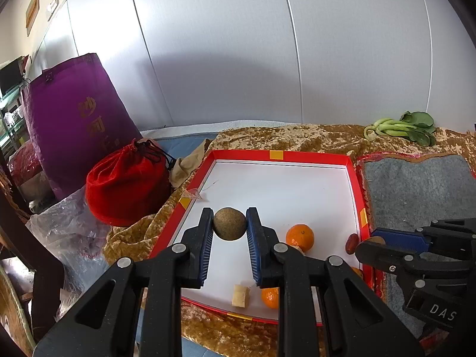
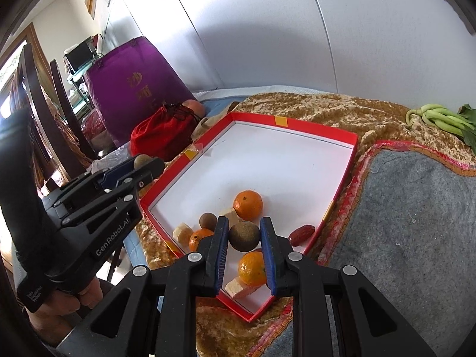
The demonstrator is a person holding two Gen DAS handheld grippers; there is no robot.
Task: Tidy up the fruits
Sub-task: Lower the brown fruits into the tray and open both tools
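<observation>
My left gripper [image 1: 229, 224] is clamped on a round, rough brown fruit [image 1: 229, 223], pinched between the tips of its blue-padded fingers [image 1: 205, 238] and held above the white floor of a shallow red-edged box [image 1: 276, 155]; my right gripper [image 2: 244, 236] is clamped the same way on a second brown fruit [image 2: 244, 236], held over the box's near corner; seen from the right wrist, my left gripper [image 2: 145, 165] sits off to the left with its fruit [image 2: 142, 160] peeking out at the tips.

Readable writing: "GenRobot.AI" in white along the left gripper's black frame in the right view; "DAS" on the right gripper's body [image 1: 416, 247] in the left view; gold characters on a purple bag [image 1: 74, 119] behind, too distorted to read.

Inside the box: three tangerines [image 2: 248, 205], one more brown fruit [image 2: 207, 220], a red date [image 2: 302, 234] near the right wall, and several pale cut chunks [image 2: 182, 232]. The box rests on a gold crushed cloth [image 1: 297, 136]; a red drawstring pouch [image 1: 128, 184] lies to its left, a grey mat [image 1: 416, 187] to its right, leafy greens [image 1: 404, 128] at the far right.
</observation>
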